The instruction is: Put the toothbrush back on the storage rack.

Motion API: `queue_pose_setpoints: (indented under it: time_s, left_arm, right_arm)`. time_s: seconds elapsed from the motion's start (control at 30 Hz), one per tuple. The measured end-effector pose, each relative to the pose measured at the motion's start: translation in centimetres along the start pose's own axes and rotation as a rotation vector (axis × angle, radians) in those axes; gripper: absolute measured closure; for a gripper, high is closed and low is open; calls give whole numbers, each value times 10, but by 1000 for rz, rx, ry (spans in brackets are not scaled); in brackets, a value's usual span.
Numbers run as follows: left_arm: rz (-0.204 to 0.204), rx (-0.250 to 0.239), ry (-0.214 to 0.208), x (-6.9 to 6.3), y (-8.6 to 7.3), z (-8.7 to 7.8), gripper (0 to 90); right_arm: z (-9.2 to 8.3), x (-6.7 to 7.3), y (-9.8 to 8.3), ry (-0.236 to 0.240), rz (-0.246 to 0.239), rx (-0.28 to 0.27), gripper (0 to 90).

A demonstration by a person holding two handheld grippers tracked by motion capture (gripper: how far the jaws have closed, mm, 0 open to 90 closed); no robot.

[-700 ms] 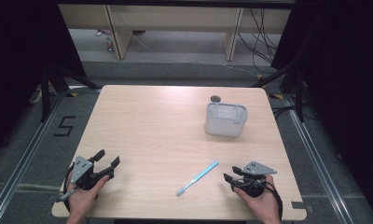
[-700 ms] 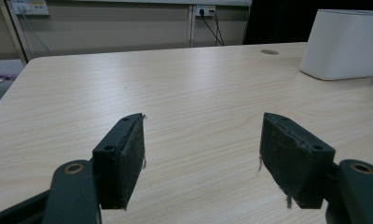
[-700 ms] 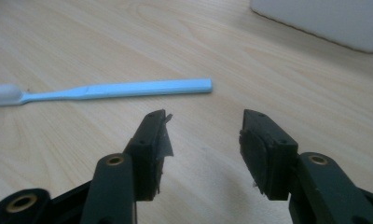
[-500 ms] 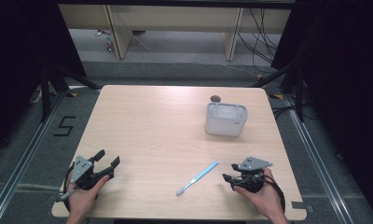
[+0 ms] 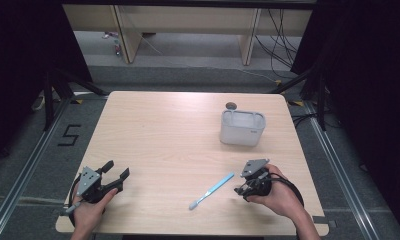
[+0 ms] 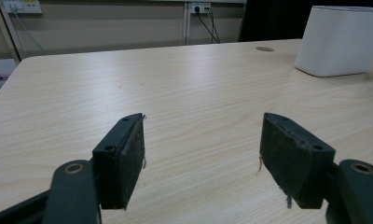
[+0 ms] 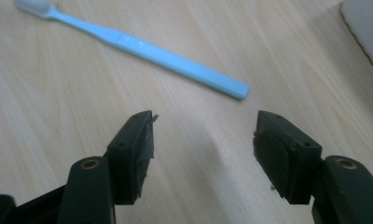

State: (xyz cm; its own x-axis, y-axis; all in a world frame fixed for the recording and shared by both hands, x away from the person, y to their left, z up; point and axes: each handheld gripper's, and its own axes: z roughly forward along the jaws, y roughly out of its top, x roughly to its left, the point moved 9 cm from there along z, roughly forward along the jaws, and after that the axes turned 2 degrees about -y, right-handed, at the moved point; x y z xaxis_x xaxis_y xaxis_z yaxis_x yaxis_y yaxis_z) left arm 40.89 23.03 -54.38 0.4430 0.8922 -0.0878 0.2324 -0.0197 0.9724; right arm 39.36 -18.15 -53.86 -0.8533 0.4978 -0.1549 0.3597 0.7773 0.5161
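A light blue toothbrush (image 5: 211,190) with white bristles lies flat on the wooden table (image 5: 168,135), bristle end toward the front edge. My right gripper (image 5: 239,186) sits just right of its handle end, open and empty. In the right gripper view the toothbrush (image 7: 142,46) lies slanted just beyond the gripper (image 7: 203,135), its handle tip a little ahead of the gap and apart from the pads. My left gripper (image 5: 116,169) rests open near the front left corner. Its jaws stand wide over bare wood in the left gripper view (image 6: 201,140).
A white rectangular container (image 5: 242,128) stands at the back right, and shows in the left gripper view (image 6: 343,39) and at the corner of the right gripper view (image 7: 366,28). A small dark round spot (image 5: 231,105) lies just behind it. Black framework and cables surround the table.
My right gripper has shifted a little left and away from the front edge, closer to the toothbrush handle. The left gripper has stayed put.
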Motion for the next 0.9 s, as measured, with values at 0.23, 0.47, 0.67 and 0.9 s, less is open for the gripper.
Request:
queue_pose_setpoints:
  time_s: [0.23,0.47,0.67,0.9]
  left_arm:
    - [-2,-1,-3,0,0,0,305]
    - [-2,-3,-6,-1,0,0,306]
    - [-1,0,-6,-1,0,0,307]
    - [-4,-8,-12,-2,0,1,308]
  right_arm:
    - [1,0,3,88,-99,108,365]
    - [3,6,-3,169,-211,314,396]
    - [7,10,7,187,-321,362,421]
    - [20,13,28,212,-489,370,427]
